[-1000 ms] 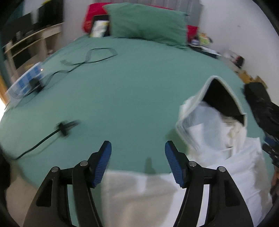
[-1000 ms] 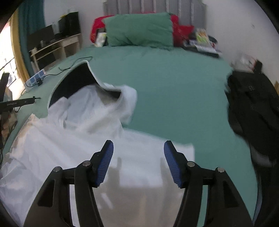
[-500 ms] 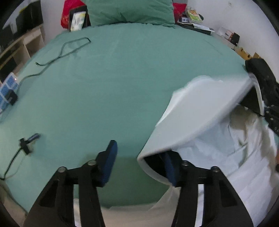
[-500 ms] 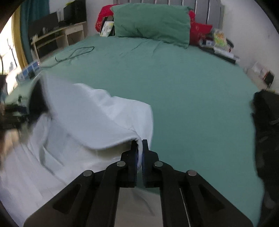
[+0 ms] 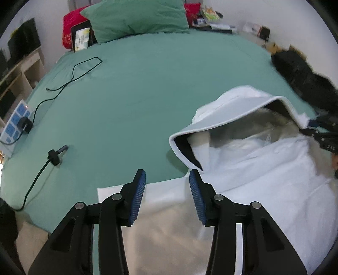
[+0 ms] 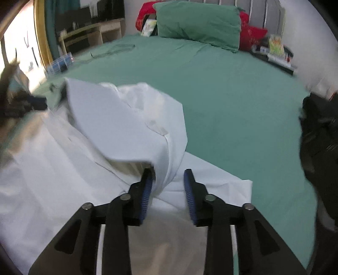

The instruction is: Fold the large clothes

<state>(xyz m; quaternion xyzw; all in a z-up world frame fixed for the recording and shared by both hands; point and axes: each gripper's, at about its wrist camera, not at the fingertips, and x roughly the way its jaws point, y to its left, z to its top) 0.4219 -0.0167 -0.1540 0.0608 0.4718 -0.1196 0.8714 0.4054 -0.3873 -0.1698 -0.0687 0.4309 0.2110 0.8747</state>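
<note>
A large white hooded garment (image 5: 264, 179) lies on the green bed (image 5: 147, 95), its hood (image 5: 236, 107) folded down over the body. My left gripper (image 5: 167, 186) is open above the garment's left edge, with nothing between its blue pads. In the right wrist view the garment (image 6: 74, 158) fills the left half. My right gripper (image 6: 168, 184) is open, and a fold of the hood (image 6: 131, 127) hangs loose between its pads, touching the left pad (image 6: 146, 190).
A black cable (image 5: 38, 175) and a power strip (image 5: 14, 122) lie on the bed's left side. A dark garment (image 5: 302, 74) sits at the right edge. A green pillow (image 5: 137, 19) lies at the head. Shelves (image 6: 90, 36) stand at the left.
Both grippers closed on the hood half a second ago and carried it down over the body. Both have now opened and let it go.
</note>
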